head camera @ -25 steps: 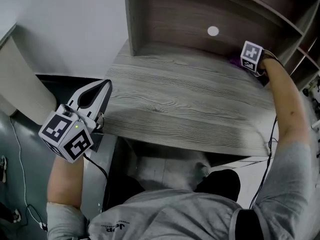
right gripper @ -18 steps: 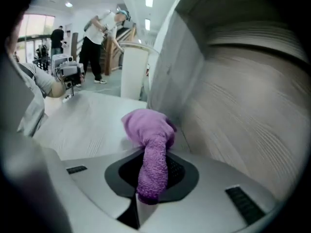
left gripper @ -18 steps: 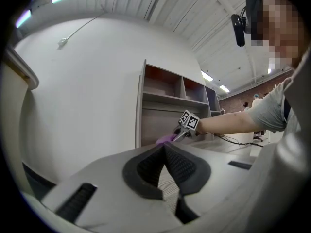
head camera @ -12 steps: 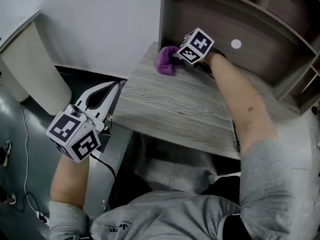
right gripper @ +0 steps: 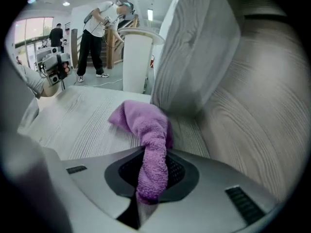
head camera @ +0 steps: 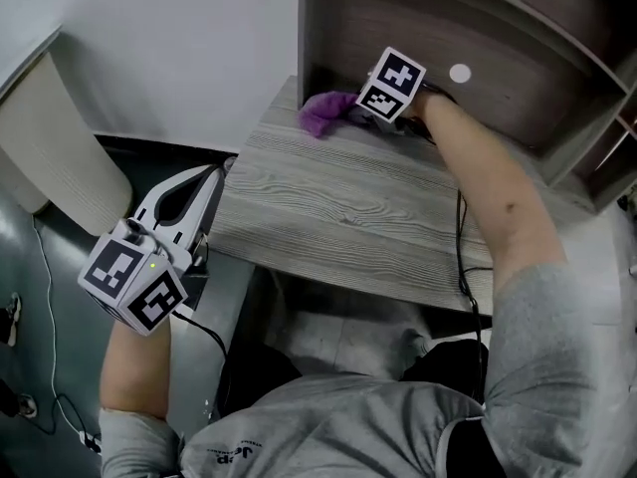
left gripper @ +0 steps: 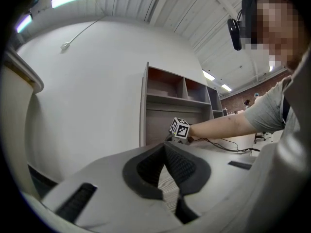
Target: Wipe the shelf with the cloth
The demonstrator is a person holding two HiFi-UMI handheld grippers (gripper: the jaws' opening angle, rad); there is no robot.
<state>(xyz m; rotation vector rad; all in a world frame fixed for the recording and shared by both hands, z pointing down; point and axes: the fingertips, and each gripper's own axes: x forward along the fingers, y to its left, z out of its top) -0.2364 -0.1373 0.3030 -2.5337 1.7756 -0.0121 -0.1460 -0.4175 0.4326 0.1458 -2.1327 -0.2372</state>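
Observation:
A purple cloth [head camera: 324,111] lies bunched on the grey wooden shelf [head camera: 338,202], in the back left corner by the upright side panel [head camera: 304,38]. My right gripper [head camera: 356,116] is shut on it. In the right gripper view the cloth [right gripper: 146,125] runs twisted between the pads and spreads onto the shelf board [right gripper: 82,125] beside the side panel [right gripper: 194,57]. My left gripper [head camera: 209,179] hangs off the shelf's front left edge, shut and empty. In the left gripper view its pads [left gripper: 181,166] meet at the tip, and the right gripper's marker cube [left gripper: 180,127] shows far ahead.
A white rounded bin [head camera: 50,157] stands at the left over the dark floor [head camera: 60,297]. A white wall [head camera: 179,48] lies behind. Upper compartments [head camera: 597,118] rise at the right, and a white disc [head camera: 459,72] sits on the back panel. A cable [head camera: 461,257] trails along the right arm. People stand far off [right gripper: 97,33].
My right gripper has swept the cloth from the shelf's back right across to the back left corner, with little movement in the last half second. The left gripper has stayed about where it was.

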